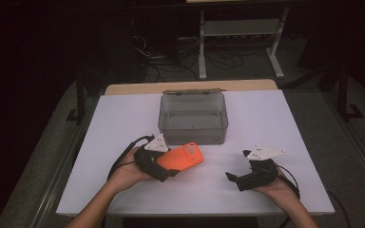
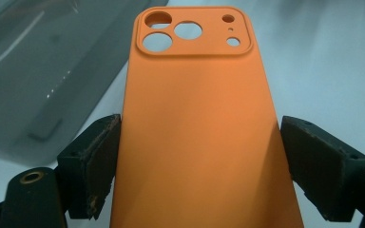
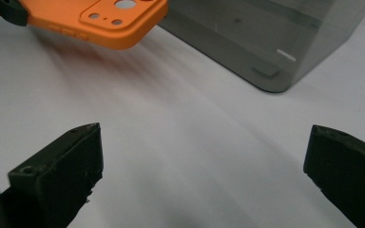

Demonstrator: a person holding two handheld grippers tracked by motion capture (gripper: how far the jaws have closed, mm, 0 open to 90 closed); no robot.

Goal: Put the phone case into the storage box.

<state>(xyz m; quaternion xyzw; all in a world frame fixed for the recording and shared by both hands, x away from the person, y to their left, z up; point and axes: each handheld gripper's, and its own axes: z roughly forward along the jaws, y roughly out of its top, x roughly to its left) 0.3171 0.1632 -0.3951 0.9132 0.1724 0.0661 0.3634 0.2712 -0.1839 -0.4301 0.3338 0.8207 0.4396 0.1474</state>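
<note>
An orange phone case [image 1: 183, 158] with camera cut-outs is held above the white table, just in front of the grey bin [image 1: 193, 118]. My left gripper [image 1: 164, 166] is shut on the case's two long sides; in the left gripper view the case [image 2: 197, 123] fills the space between both pads [image 2: 100, 161]. My right gripper [image 1: 235, 176] rests low at the front right with its jaws wide apart and nothing between them. In the right gripper view the case [image 3: 109, 19] hangs at the upper left and the bin [image 3: 266, 42] stands at the upper right.
The translucent grey bin has nothing in it that I can see and stands at the middle back of the white table [image 1: 266, 123]. Beyond the table's far edge are a white frame [image 1: 240, 33] and cables on a dark floor.
</note>
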